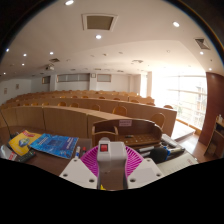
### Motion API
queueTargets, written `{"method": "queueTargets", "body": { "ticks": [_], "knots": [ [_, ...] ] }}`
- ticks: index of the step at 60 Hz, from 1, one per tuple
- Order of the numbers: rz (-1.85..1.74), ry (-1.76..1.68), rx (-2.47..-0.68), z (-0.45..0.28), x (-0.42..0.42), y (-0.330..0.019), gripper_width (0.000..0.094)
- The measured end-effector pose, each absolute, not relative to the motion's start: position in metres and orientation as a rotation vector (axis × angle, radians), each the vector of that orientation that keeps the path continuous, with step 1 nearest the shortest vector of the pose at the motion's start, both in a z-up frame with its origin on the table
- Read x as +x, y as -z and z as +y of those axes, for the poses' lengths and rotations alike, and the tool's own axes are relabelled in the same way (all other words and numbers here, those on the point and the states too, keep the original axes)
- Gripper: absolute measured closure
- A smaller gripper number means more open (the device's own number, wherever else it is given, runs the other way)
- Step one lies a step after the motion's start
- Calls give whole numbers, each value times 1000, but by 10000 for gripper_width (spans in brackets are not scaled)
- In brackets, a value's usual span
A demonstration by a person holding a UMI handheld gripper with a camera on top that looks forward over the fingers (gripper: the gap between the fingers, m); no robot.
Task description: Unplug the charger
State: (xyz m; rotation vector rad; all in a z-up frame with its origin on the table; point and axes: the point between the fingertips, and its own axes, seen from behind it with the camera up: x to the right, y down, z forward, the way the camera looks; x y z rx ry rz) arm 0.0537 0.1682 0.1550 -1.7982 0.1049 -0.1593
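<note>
looking out over a big lecture hall with curved rows of light brown wooden desks (80, 108) stepping away into the distance, under a white ceiling with a square vent (99, 21) and small round recessed lights (98, 37). bright daylight pouring in through tall windows (182, 97) off to the right side of the hall. closer in, a dark brown wooden desk top (45, 163) running across just ahead of the fingers. lying flat on that desk, to the left of the fingers, a blue paperback book with a yellow patch on its cover (42, 144), near but not touching the gripper. off to the right, a dark object (162, 152) on the same desk, too small and shadowed to name. down front, the gripper (112, 162) with pale housing and a magenta pad (93, 160) showing beside a small white boxy plastic charger block (112, 161). charger sitting right between the fingers, pink pad hugging its left side, more pink peeking at its right. fingers drawn in narrow and pressing on both flanks of the white block, no gap visible either side
</note>
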Motion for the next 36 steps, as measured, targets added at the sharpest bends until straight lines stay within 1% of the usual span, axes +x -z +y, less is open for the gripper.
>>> {"method": "queueTargets", "body": {
  "ticks": [5, 6, 10, 16, 18, 21, 22, 26, 27, 28, 30, 32, 36],
  "knots": [
    [98, 221, -1930, 159, 79, -86, 625],
    [91, 226, -1946, 154, 86, -66, 618],
    [76, 229, -1980, 148, 87, -45, 579],
    [101, 178, -2019, 145, 88, -24, 534],
    [110, 169, -2030, 141, 92, -19, 493],
    [126, 155, -2033, 139, 94, -18, 406],
    [128, 151, -2036, 140, 93, -18, 357],
    [131, 148, -2049, 133, 94, -20, 94],
    [130, 146, -2050, 131, 94, -22, 74],
    [131, 145, -2050, 128, 93, -23, 100],
    [134, 146, -2052, 122, 94, -27, 112],
    [134, 152, -2053, 114, 94, -33, 88],
    [141, 166, -2060, 92, 93, -46, 77]
  ]
}}
